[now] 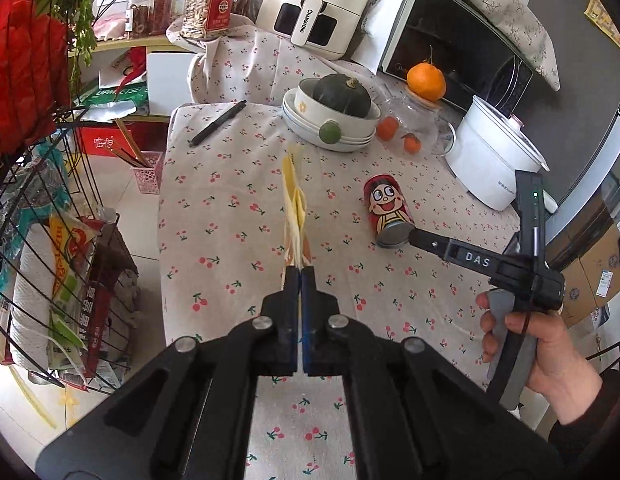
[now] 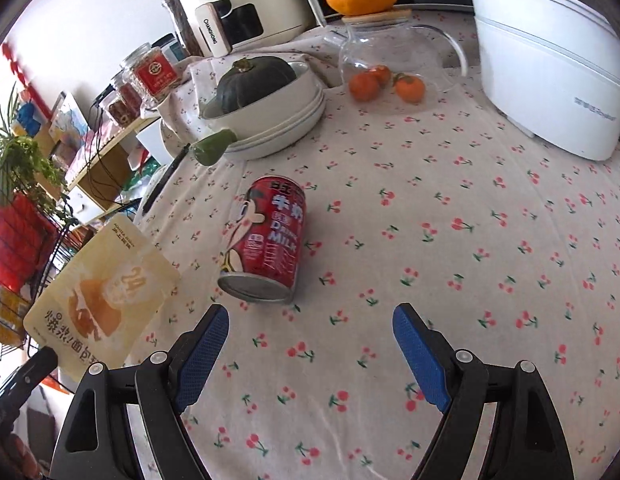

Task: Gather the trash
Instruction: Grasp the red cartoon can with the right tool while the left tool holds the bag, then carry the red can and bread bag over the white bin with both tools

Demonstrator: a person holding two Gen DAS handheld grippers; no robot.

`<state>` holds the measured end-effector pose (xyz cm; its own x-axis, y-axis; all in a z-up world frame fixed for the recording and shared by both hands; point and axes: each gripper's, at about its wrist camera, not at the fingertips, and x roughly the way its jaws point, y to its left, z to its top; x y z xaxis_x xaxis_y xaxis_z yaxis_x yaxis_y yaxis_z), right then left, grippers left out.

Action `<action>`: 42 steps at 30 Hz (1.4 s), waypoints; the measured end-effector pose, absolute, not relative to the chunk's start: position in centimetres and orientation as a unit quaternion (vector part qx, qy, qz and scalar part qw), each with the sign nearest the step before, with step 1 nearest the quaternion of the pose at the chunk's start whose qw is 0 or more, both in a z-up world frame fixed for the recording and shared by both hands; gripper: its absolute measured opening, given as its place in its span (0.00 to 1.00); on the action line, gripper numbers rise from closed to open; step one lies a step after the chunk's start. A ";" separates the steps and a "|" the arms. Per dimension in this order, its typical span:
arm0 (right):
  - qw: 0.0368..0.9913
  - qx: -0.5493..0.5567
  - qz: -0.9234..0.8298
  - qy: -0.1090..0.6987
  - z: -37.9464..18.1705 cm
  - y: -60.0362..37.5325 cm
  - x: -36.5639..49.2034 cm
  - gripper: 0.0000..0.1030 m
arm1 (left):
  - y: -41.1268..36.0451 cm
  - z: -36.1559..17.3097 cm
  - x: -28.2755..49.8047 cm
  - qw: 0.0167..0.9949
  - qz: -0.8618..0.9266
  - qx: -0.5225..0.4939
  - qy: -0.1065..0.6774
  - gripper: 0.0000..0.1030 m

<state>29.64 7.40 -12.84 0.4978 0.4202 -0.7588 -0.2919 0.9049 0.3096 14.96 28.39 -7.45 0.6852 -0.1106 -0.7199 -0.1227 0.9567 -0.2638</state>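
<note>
The right tool (image 2: 310, 334) is wide open and holds nothing; its two blue pads (image 2: 206, 344) stand far apart above the counter (image 2: 489, 280). Just beyond them, a little to the left of the middle line, lies the red milk can (image 2: 266, 244) on its side. Its long axis runs away from the tool, with the metal end facing it, so I judge the pads can close across the round body. The right tool is the nearer one. The left tool (image 1: 300, 276) is fully closed on a yellow bread wrapper (image 1: 294, 204), held above the counter's left edge. Further back stand the bowl with a squash (image 2: 262, 92) and the white cooker (image 2: 549, 64).
</note>
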 end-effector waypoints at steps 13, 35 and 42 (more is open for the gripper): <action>0.861 0.054 0.213 0.459 -14.2 11.5 31.9 0.53 | 28.6 -6.6 14.2 0.910 -0.008 -0.160 0.383 0.01; 0.878 0.003 0.178 0.444 -7.8 -3.6 24.0 0.52 | 17.2 -2.0 13.5 0.918 -0.129 -0.123 0.354 0.00; 0.883 0.008 0.151 0.444 -7.3 -9.4 21.2 0.52 | 11.8 -1.6 13.8 0.912 -0.174 -0.095 0.358 0.00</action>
